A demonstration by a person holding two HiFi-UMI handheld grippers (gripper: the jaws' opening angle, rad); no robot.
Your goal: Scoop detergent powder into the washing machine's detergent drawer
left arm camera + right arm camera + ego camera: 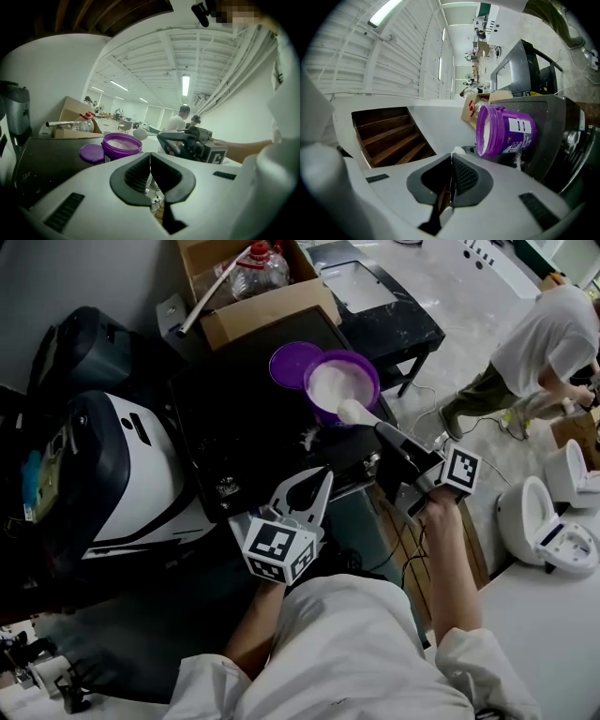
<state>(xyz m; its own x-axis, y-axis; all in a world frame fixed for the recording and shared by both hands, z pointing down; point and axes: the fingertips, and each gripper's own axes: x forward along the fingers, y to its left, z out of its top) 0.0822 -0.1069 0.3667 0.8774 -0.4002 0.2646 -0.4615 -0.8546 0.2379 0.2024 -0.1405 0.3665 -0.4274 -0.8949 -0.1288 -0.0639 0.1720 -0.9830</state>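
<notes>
scoop [354, 412] clamped in right gripper [386, 434] at purple tub [323, 401] rim, left gripper [322, 476] jaws together, empty

floor [450, 287]: pale | ceiling [154, 51]: white, ribbed | strip light [185, 85]: lit | cardboard box [272, 310]: open, by grey wall [84, 277]

Person in a white shirt [356, 652] whose loose sleeves [469, 659] end near the elbows. The left gripper [319, 482] has a white plastic shell that forks into two tapering jaws. A left cube [278, 550] at its back carries black-and-white square markers. Seen close, its jaws are lined with dark grey ribbed pads [136, 176], and black slotted vents [65, 212] are cut into the shell. The right gripper [380, 427] looks dark from above, though its shell is white in its own view. It has matching grey pads and a marked right cube [460, 470].
</notes>
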